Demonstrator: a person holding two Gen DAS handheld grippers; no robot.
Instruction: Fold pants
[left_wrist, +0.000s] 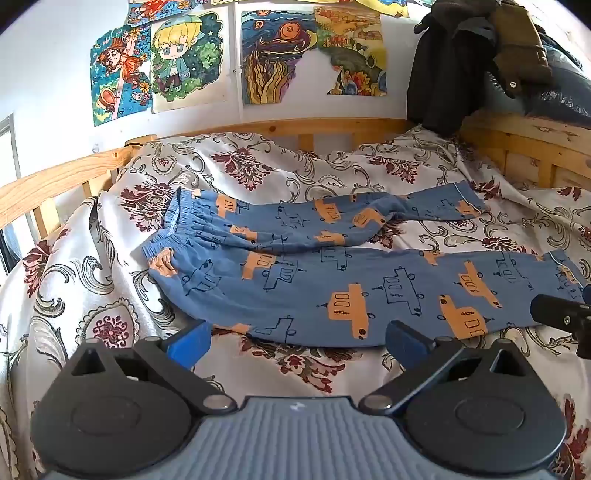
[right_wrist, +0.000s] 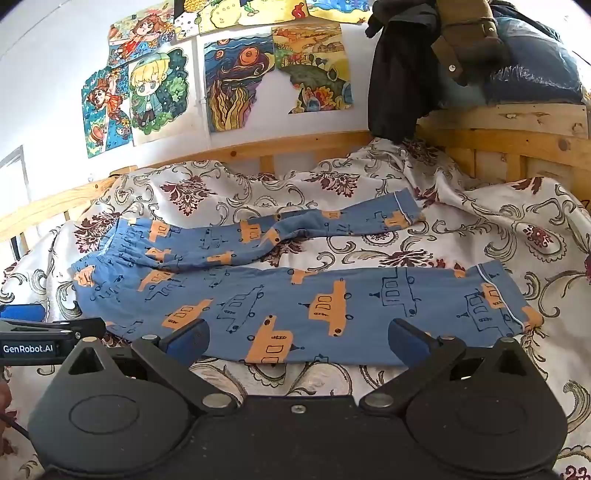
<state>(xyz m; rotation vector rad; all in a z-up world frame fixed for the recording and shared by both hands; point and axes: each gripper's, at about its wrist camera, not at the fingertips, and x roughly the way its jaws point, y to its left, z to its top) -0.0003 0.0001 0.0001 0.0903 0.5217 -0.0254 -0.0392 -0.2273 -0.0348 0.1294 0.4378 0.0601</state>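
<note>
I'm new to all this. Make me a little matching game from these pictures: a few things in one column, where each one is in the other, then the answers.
Things:
1. pants
2. drawings
3. dark jacket
4. left hand-held gripper

Places or states:
A. taped to the white wall
B. open, hovering at the near edge of the pants
C. spread flat on the bedspread
D. hanging over the wooden bed frame

Pairs: 1-C, 2-A, 3-D, 4-B

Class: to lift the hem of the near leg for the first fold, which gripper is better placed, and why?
Right. The right gripper is open beside the near leg's hem; the left gripper, also open, sits nearer the waistband.
</note>
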